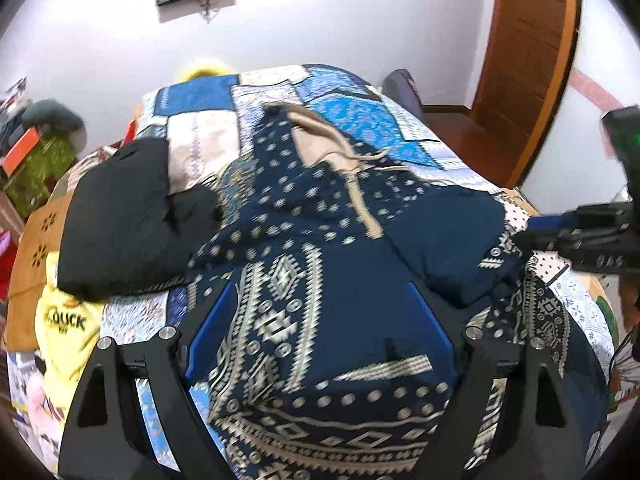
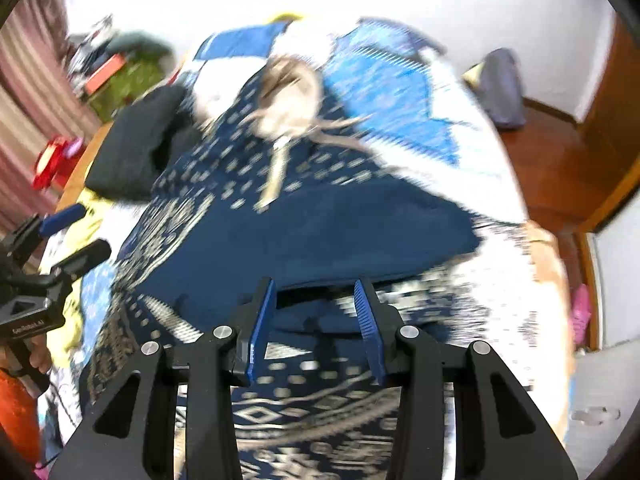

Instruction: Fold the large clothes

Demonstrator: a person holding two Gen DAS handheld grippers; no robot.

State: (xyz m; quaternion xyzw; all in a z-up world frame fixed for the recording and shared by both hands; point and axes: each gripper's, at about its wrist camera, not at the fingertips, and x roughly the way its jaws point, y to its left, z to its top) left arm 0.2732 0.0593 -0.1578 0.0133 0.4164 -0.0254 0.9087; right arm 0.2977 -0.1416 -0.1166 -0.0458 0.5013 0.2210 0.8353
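A navy hooded garment with a cream geometric pattern and a beige hood lining lies spread on the bed, with one plain navy part folded over it. My left gripper hovers just over its lower part, jaws wide open and nothing pinched. My right gripper is above the same garment, jaws partly apart and open, with no cloth between the blue pads. Each gripper shows in the other's view: the right gripper at the right edge, the left gripper at the left. The right wrist view is motion-blurred.
A blue and white patchwork quilt covers the bed. A folded black garment and a yellow garment lie to the left. A wooden door stands at the right, and a purple bag sits on the floor beyond the bed.
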